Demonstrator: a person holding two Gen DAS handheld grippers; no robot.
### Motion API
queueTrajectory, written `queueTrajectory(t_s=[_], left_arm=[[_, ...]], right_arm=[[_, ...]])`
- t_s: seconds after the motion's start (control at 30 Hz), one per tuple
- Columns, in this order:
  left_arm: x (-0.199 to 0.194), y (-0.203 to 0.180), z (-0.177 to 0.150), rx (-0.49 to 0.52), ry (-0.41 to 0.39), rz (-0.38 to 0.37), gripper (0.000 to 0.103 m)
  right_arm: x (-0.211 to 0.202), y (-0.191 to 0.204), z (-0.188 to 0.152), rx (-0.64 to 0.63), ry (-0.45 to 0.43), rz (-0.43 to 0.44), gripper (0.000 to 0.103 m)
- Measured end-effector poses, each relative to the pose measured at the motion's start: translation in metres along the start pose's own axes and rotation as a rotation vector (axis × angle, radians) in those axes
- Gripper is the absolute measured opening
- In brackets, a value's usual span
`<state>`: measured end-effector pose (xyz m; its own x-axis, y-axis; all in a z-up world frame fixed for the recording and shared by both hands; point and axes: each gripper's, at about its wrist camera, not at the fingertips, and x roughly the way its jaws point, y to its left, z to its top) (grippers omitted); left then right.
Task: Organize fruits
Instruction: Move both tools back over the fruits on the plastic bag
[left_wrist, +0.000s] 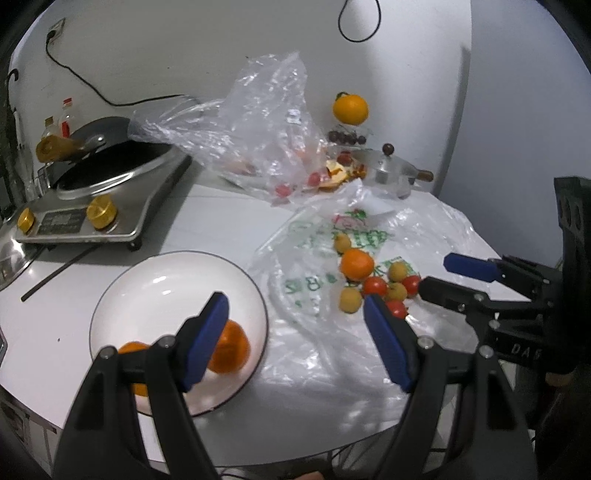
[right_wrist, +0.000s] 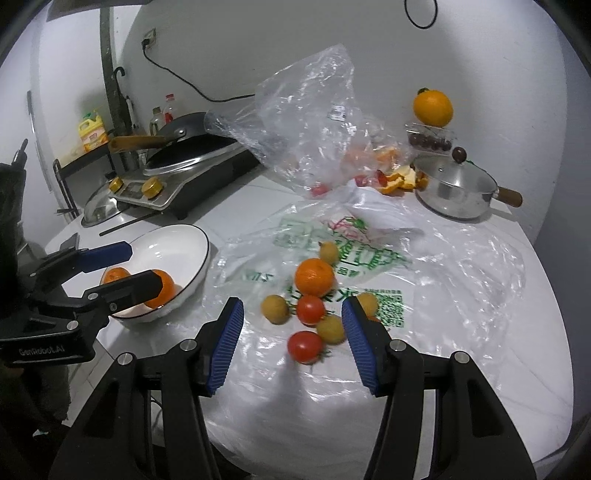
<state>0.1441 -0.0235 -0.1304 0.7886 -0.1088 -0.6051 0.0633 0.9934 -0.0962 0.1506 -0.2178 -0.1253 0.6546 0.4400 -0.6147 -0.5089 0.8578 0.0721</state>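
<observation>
A white plate (left_wrist: 147, 280) with a dark rim holds two oranges (left_wrist: 231, 347). My left gripper (left_wrist: 295, 308) hangs open above the plate's right edge, nothing between its blue pads. To the right, a printed plastic bag (right_wrist: 332, 236) lies flat under loose fruit: one orange (right_wrist: 314, 277), two red tomatoes (right_wrist: 310, 309) and several small yellow fruits (right_wrist: 275, 308). My right gripper (right_wrist: 293, 305) is open just above and in front of this pile, holding nothing. In the right wrist view, the left gripper (right_wrist: 144, 266) sits over the plate (right_wrist: 192, 236). In the left wrist view, the right gripper (left_wrist: 437, 275) is beside the fruit.
An induction cooker with a wok (left_wrist: 99, 210) stands at the back left. A crumpled clear bag (left_wrist: 258, 129) with fruit and peel is behind the pile. A lidded steel pot (right_wrist: 454, 188) and an orange on a box of dark fruit (right_wrist: 432, 107) sit at the back right.
</observation>
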Motion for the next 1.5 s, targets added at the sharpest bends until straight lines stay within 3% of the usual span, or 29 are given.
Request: queueTrajectory(t_s=[1.07,1.17,1.5], left_arm=[[0.066,-0.105,-0.007,0.208,0.115,-0.081,0.076],[0.075,-0.109,-0.007,0.224,0.139,-0.091,0.064],[0.1,-0.112,-0.013,0.233,0.206,-0.095,0.05]], right_arm=[[-0.009,-0.079,-0.03,0.095,-0.006,-0.027,0.058],[-0.007,-0.085,-0.03,0.102,-0.01,-0.026,0.058],[0.003,-0.092,-0.029,0.105,0.001,-0.004,0.054]])
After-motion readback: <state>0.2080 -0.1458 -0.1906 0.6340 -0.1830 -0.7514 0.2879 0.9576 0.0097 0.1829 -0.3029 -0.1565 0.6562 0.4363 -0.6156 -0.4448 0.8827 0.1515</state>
